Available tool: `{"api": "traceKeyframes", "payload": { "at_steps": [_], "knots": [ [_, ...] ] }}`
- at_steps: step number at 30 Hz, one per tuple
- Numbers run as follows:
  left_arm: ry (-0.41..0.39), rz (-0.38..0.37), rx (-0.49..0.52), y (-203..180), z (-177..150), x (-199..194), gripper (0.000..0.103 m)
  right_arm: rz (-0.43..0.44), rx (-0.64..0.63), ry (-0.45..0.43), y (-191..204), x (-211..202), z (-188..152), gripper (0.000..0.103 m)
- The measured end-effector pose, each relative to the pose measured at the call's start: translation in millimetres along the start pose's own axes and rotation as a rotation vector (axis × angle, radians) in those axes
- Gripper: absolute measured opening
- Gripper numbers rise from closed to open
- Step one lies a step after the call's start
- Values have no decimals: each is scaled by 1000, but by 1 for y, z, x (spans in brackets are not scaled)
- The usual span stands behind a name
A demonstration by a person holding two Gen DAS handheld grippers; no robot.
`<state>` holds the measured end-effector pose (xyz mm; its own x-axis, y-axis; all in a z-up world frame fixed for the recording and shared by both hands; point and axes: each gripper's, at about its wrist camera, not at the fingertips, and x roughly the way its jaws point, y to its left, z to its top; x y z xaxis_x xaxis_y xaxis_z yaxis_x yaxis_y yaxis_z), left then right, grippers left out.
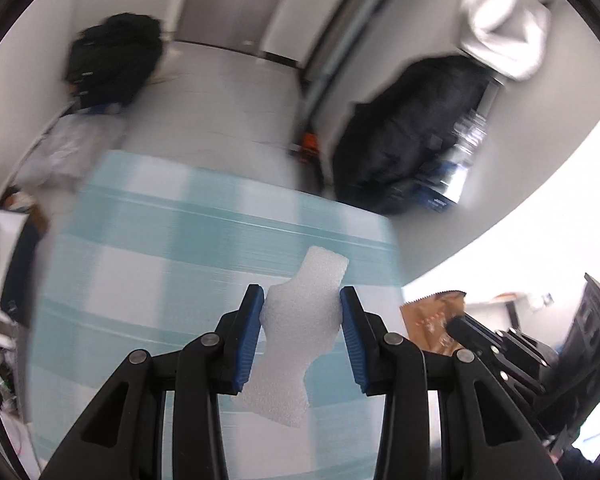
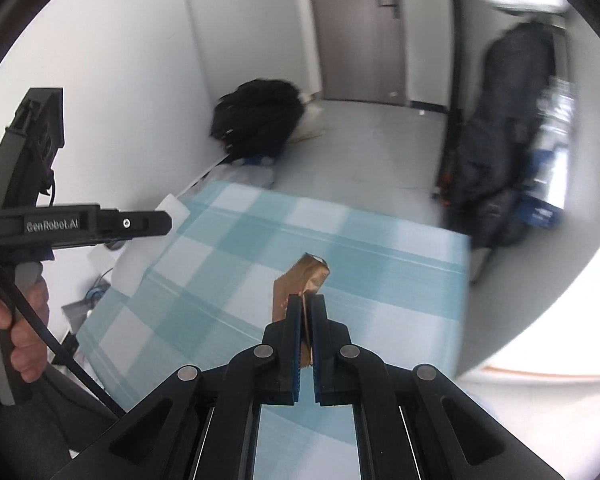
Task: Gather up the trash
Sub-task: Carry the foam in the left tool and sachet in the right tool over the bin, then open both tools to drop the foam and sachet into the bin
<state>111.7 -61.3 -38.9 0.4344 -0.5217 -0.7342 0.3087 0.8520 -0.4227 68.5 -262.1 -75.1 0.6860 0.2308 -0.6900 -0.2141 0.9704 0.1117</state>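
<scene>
We hold two pieces of trash above the table, which is covered in a blue-and-white checked tablecloth (image 1: 172, 240).

Our left gripper (image 1: 302, 300) is part-way closed on a white foam scrap (image 1: 296, 332); its blue pads (image 1: 252, 332) press the scrap's two sides, and the scrap sticks out beyond the tips and hangs below them. Our right gripper (image 2: 307, 300) is nearly closed, pinching a brown foil wrapper (image 2: 306, 280) whose crumpled top rises past the fingertips.

We see no bin or other trash container in either view. A black backpack (image 2: 260, 120) sits on the floor against the white wall, and a dark bag (image 1: 404, 140) leans by a rack; what they hold is not visible.

The left wrist view alone shows a white garment (image 1: 504, 20) hanging above the dark bag, and the wrapper with the right gripper at its lower right. The right wrist view alone shows the left gripper's body, lettered GenRobot.AI, and the hand (image 2: 4, 320) around its handle.
</scene>
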Motion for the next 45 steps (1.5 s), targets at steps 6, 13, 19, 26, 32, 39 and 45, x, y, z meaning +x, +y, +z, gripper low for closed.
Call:
{"api": "traceKeyframes", "payload": {
  "at_steps": [6,13,19,26,32,39,45],
  "knots": [
    [53,-101,132,-69,-9,26,34,-89,126,-15,-71,-38,-35,3],
    [170,-170,193,-127,-21,75,34,-161,266,2,-141,-48,-77,4],
    [284,-161,265,-164,-37,120,34,-183,363,41,-176,-38,-98,4],
    [424,-191,227,-178,-53,170,34,-200,465,134,-207,-16,-122,4],
    [471,-205,151,-170,-62,200,34,-177,598,200,-231,-6,-140,4],
    [516,-201,149,-180,-72,221,34,-164,684,277,-244,4,-159,5],
    [564,-180,185,-185,-85,229,35,-140,749,342,-248,15,-170,10]
  ]
}}
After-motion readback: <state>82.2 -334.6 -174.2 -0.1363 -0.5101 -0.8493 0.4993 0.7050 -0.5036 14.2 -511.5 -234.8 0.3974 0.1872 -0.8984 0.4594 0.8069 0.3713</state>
